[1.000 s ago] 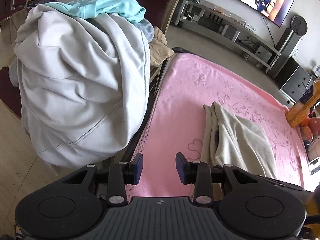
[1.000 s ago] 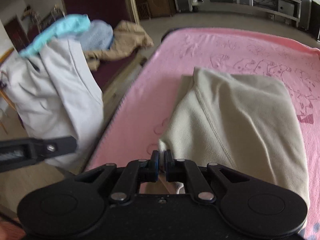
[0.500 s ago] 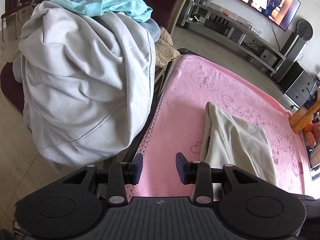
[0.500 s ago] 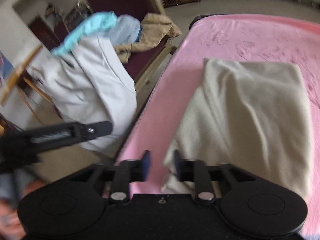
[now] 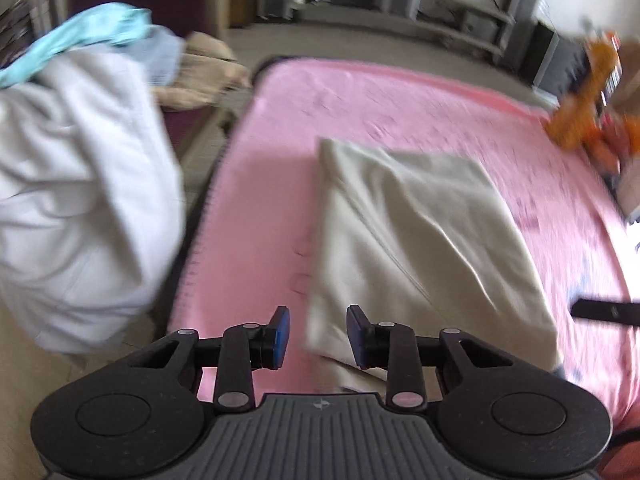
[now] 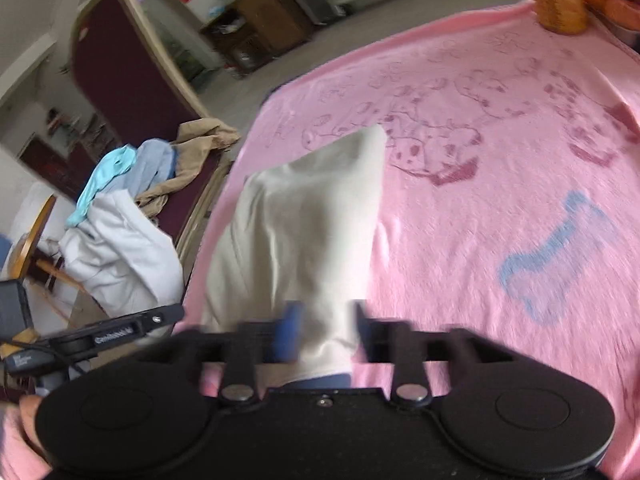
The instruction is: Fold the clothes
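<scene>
A folded cream garment [image 5: 416,232] lies on the pink blanket [image 5: 280,152] that covers the table. It also shows in the right wrist view [image 6: 304,232]. My left gripper [image 5: 318,336] is open and empty, just above the garment's near left corner. My right gripper [image 6: 324,336] is open, with its jaws on either side of the garment's near end; the frame is blurred there. A pile of unfolded clothes [image 5: 80,184], pale grey with turquoise on top, hangs over a chair to the left.
The dark red chair [image 6: 132,80] with the clothes pile [image 6: 120,248] stands left of the table. Orange objects [image 5: 588,104] sit at the table's far right corner. A TV stand and shelves line the far wall. The left gripper's side shows in the right view [image 6: 120,330].
My right gripper has opened and let go of the cream garment's corner, and swung right over the blanket. My left gripper has turned right, from the clothes pile toward the garment.
</scene>
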The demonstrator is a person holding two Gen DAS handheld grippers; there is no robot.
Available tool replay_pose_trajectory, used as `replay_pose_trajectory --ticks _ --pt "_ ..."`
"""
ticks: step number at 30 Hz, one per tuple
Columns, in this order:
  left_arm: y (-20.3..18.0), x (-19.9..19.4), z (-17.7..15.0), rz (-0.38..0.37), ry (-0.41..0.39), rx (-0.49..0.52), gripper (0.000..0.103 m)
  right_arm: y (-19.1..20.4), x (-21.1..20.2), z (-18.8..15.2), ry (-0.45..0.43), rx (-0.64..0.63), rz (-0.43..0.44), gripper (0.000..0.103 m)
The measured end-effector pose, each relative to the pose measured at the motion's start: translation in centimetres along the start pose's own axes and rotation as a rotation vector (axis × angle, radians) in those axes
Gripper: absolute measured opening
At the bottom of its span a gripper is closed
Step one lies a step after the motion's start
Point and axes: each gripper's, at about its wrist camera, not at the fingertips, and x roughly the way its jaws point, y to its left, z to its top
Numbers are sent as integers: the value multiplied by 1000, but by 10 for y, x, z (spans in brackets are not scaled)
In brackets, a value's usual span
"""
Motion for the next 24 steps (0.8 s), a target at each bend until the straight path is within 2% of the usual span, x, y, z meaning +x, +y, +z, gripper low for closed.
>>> replay_pose_trajectory --ticks 1,3,6,8,10,13,15,17,18,20,21,24 --pt "-8 5 0 15 10 26 30 -7 0 -1 -10 -1 4 12" --pt "-18 13 -1 54 28 63 30 6 9 -4 -50 -121 67 12" --pt "-27 31 -3 161 82 108 29 29 33 -12 -14 -309 -7 12" --pt "-32 44 -5 231 120 141 31 34 50 -20 35 -410 -110 7" --pt "-40 49 -9 279 121 194 33 31 63 -30 85 -442 -160 6" --pt "-47 48 -17 327 98 256 34 35 58 -39 87 -458 -174 6" --pt "-43 43 -20 324 90 256 35 31 48 -42 119 -414 -169 8" --pt "-37 37 -22 309 85 242 35 22 42 -45 220 -337 -170 9" --pt "-33 33 -22 292 79 228 35 18 36 -49 230 -311 -172 9" --pt "-26 24 -22 244 57 195 34 16 22 -52 208 -300 -166 12" --pt "-25 18 -21 203 40 175 34 14 14 -50 181 -290 -152 15" --pt "-26 7 -19 80 1 144 34 4 -1 -39 81 -202 -118 16"
